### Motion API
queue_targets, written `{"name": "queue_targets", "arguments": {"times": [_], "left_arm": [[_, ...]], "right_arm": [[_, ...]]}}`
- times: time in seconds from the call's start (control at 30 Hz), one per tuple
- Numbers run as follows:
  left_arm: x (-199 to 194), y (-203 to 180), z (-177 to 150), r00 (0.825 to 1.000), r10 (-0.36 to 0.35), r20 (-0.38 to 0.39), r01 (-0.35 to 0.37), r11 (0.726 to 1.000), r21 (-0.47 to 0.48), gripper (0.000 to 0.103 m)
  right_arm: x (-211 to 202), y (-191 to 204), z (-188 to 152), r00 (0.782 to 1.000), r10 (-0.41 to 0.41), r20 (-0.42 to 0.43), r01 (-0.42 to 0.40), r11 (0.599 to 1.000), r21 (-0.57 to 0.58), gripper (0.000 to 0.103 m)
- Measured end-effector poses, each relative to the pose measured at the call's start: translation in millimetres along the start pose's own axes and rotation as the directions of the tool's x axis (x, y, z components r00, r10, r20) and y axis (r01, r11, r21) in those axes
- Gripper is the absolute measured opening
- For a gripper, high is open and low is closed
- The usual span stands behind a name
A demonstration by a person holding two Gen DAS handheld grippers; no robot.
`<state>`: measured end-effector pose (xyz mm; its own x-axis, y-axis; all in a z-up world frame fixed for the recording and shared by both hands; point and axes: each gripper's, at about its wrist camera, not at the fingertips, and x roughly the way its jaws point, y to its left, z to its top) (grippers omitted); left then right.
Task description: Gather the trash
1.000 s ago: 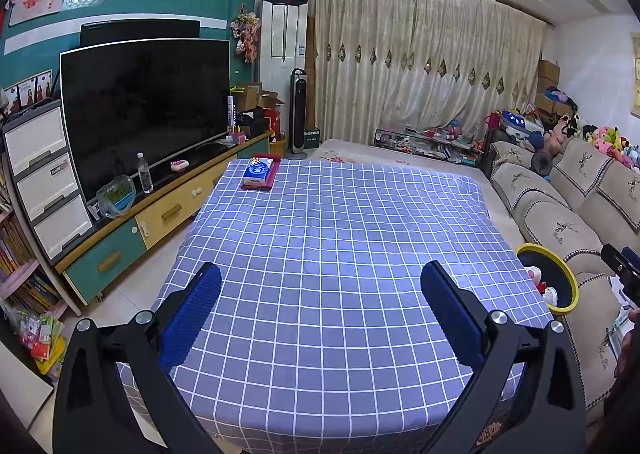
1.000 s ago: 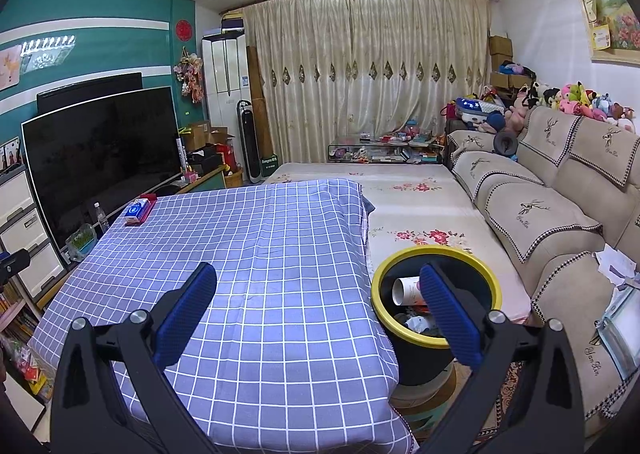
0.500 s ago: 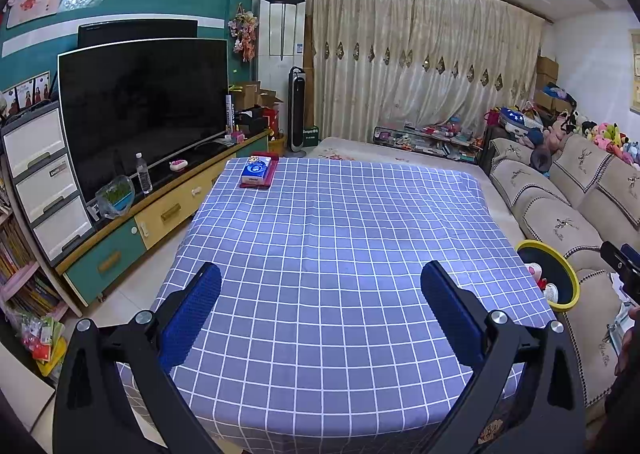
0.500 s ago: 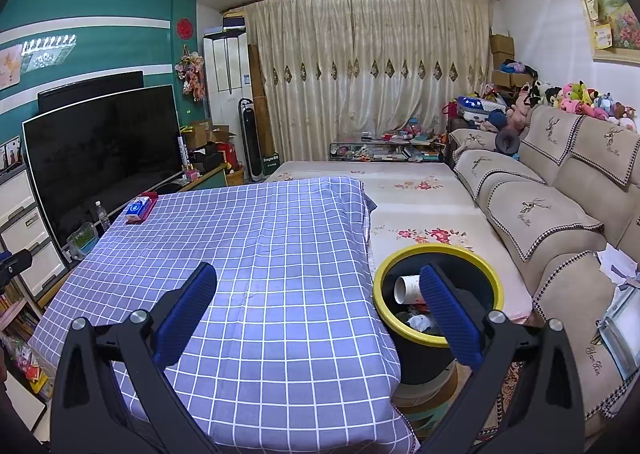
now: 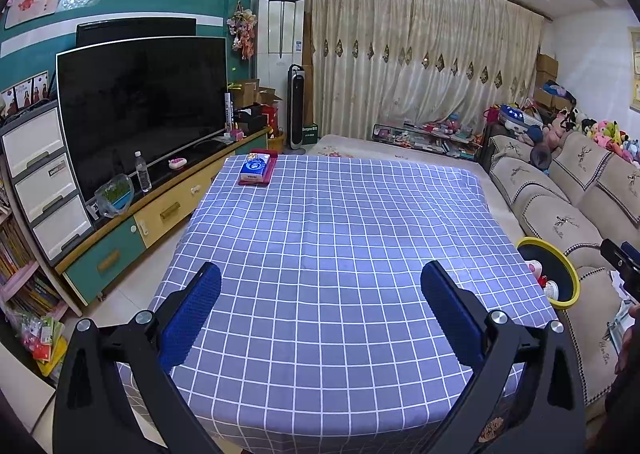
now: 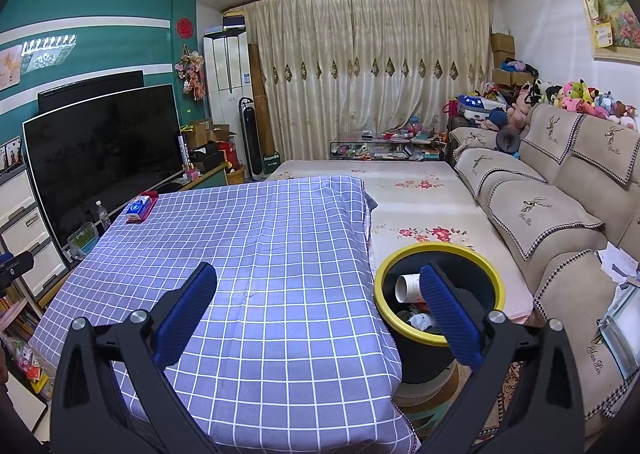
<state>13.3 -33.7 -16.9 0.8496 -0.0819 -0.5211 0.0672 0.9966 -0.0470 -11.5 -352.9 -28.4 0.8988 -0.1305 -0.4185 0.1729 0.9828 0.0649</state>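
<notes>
A black bin with a yellow rim (image 6: 440,338) stands on the floor at the table's right side and holds a white cup (image 6: 407,288) and other scraps. In the left wrist view the same bin (image 5: 570,280) shows at the far right. My right gripper (image 6: 318,286) hangs open over the table's near right corner, its right finger in front of the bin's mouth. My left gripper (image 5: 321,282) is open above the near end of the blue checked tablecloth (image 5: 340,234). Neither holds anything. No loose trash shows on the cloth.
A blue tissue pack on a red tray (image 5: 256,170) lies at the table's far left corner. A TV (image 5: 140,110) and a low cabinet (image 5: 160,210) run along the left. A beige sofa (image 6: 552,206) lines the right, with a flowered mat (image 6: 420,206) between it and the table.
The left wrist view has drifted slightly, so the bin sits a little lower at its right edge. Both grippers stay open and empty.
</notes>
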Motion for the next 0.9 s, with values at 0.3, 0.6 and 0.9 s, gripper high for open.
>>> {"name": "queue_targets", "arguments": {"times": [0.3,0.6,0.9], "left_arm": [[2.4,-0.2,-0.9,1.0,0.0,-0.005,0.0,1.0,0.003,0.098],[4.9,-2.5,-1.9,1.0,0.005,-0.011,-0.005,1.0,0.011,0.098],[7.1,-2.1,-1.0,1.0,0.003,-0.023,-0.003,1.0,0.012,0.098]], "right_arm": [[0.3,0.1,-0.5,1.0,0.0,0.0,0.0,1.0,0.003,0.097],[4.1,-0.1,-3.5,1.0,0.0,-0.003,0.0,1.0,0.006,0.097],[6.0,0.5,-5.1,1.0,0.005,-0.007,-0.005,1.0,0.004,0.097]]}}
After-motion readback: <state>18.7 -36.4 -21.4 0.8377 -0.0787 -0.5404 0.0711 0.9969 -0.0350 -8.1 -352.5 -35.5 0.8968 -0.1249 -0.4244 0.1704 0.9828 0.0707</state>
